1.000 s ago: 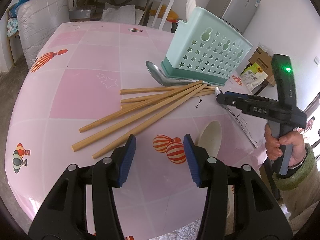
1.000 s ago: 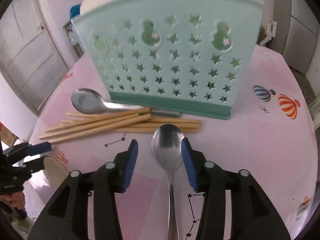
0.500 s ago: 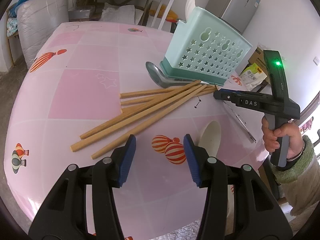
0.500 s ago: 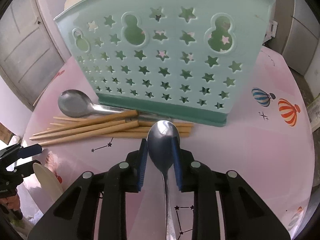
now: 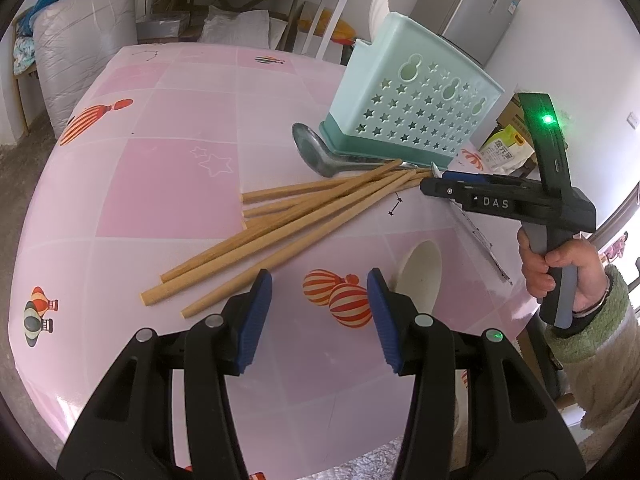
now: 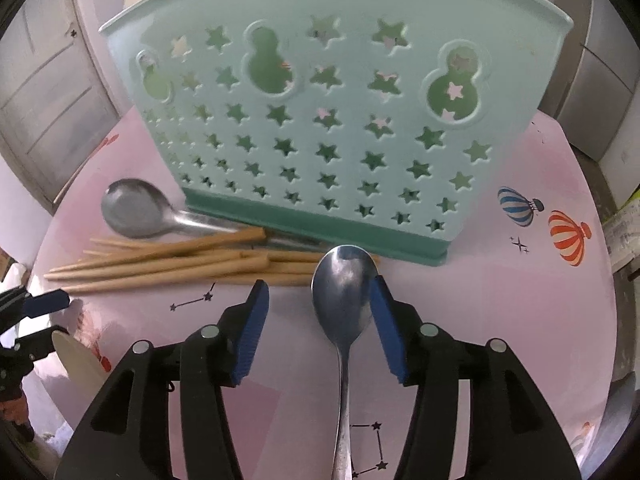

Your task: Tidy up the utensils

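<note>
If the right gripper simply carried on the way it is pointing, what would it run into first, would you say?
Most likely the steel spoon lying between the right gripper's open jaws, which have just been opening. Beyond its bowl stands the mint-green star-perforated utensil holder, though depth is hard to judge.

Home: fridge point(image 5: 476, 8), balloon-print tablecloth point(image 5: 168, 184)

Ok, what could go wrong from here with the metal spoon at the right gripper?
1. The right gripper has just been opening, with the spoon loose between its jaws and off-centre, near one pad. Closing on the rounded bowl could make it slip or twist out.
2. The spoon's tip lies close to the chopsticks and the holder. Pushing forward could scatter the chopsticks or shove the holder.
</note>
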Motion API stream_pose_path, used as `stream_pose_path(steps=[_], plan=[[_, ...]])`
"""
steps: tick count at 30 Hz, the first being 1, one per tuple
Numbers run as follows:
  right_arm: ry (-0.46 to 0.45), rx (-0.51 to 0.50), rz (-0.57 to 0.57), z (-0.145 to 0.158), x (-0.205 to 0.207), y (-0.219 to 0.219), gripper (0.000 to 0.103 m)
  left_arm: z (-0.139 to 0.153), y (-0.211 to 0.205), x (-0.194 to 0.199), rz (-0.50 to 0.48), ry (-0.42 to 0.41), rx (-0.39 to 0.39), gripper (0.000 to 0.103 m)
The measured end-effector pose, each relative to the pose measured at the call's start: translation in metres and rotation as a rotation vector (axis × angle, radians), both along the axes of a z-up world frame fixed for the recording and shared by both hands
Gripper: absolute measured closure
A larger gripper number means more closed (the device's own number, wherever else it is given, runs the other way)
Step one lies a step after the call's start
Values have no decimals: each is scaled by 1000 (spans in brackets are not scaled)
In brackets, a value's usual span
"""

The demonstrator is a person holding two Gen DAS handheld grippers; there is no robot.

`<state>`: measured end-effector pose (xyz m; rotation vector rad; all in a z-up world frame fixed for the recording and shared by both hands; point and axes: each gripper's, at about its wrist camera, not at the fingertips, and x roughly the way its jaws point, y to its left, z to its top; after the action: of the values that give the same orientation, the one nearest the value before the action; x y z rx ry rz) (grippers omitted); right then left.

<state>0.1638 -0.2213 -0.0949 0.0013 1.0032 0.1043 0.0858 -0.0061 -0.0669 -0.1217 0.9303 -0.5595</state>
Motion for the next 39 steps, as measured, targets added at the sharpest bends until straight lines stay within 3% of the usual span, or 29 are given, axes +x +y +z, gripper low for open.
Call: stream_pose_path(steps=[24, 29, 34, 39], plan=[[1, 35, -38, -2, 20, -21, 44, 0, -2, 0, -6, -4, 9, 57], [-12, 58, -60, -2, 17, -34, 56, 0, -3, 0, -6, -3, 8, 57], [-24, 85, -87, -2, 14, -55, 79, 0, -3, 0, -5, -3, 9, 57], [-38, 60, -125, 1, 14, -66, 87, 0, -3, 0, -6, -3, 9, 57]])
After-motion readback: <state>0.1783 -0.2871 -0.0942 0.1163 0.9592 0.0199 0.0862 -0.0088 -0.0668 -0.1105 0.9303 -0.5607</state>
